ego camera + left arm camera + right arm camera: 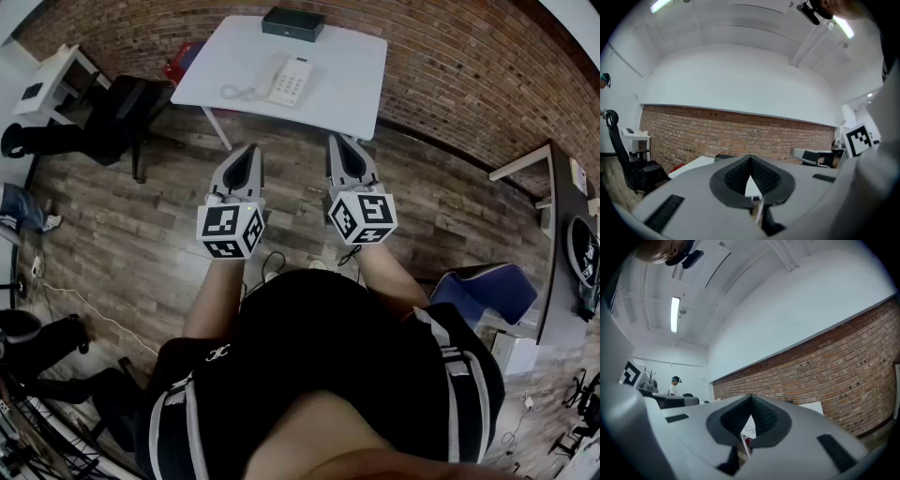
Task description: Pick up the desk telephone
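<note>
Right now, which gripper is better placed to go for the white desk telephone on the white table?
Left, marginally. The white desk telephone sits slightly nearer the left gripper than the right gripper, its handset on that side. Both are shut and empty.

Desk telephone (289, 81) on table (352, 80), box (293, 23) behind it at far edge, chair (114, 117) left of table

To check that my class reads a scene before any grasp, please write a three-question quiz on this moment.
1. True or false: the left gripper holds the telephone.
2. The telephone is: A) in the right gripper B) on the table C) under the table.
3. Fill in: both grippers' jaws are ____.
Key: 1 false; 2 B; 3 shut.
</note>
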`<action>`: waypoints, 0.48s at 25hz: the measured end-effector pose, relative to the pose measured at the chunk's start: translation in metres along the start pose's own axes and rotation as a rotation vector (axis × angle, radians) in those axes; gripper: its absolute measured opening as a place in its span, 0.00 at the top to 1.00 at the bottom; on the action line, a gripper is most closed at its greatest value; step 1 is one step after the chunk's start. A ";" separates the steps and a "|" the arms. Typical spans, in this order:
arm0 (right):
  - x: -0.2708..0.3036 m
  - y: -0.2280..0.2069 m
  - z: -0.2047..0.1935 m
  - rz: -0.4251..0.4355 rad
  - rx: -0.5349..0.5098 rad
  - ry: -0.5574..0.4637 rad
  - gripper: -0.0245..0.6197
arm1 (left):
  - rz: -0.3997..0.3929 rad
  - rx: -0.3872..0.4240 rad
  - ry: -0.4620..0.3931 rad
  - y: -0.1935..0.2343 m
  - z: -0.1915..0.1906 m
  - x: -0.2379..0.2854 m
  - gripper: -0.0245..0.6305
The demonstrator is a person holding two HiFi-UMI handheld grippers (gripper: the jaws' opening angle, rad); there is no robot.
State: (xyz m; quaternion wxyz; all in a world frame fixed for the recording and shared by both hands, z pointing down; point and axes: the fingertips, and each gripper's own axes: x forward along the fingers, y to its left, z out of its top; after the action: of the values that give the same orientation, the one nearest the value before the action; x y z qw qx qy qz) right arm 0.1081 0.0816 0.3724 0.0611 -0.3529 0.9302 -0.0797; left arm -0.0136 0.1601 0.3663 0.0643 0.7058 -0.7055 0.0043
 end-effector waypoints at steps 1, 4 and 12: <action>-0.001 0.000 0.001 0.001 -0.004 0.000 0.96 | 0.004 0.003 -0.001 -0.002 0.000 -0.001 0.96; -0.007 0.000 0.005 0.000 -0.014 -0.011 0.96 | 0.015 0.008 0.001 -0.007 0.001 -0.005 0.96; -0.020 -0.010 0.010 0.006 0.001 -0.024 0.96 | 0.052 -0.001 0.010 -0.016 -0.003 -0.012 0.96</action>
State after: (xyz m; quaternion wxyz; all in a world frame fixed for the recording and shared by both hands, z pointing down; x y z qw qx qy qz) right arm 0.1314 0.0862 0.3658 0.0727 -0.3511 0.9305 -0.0755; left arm 0.0023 0.1719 0.3669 0.0678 0.6873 -0.7232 0.0092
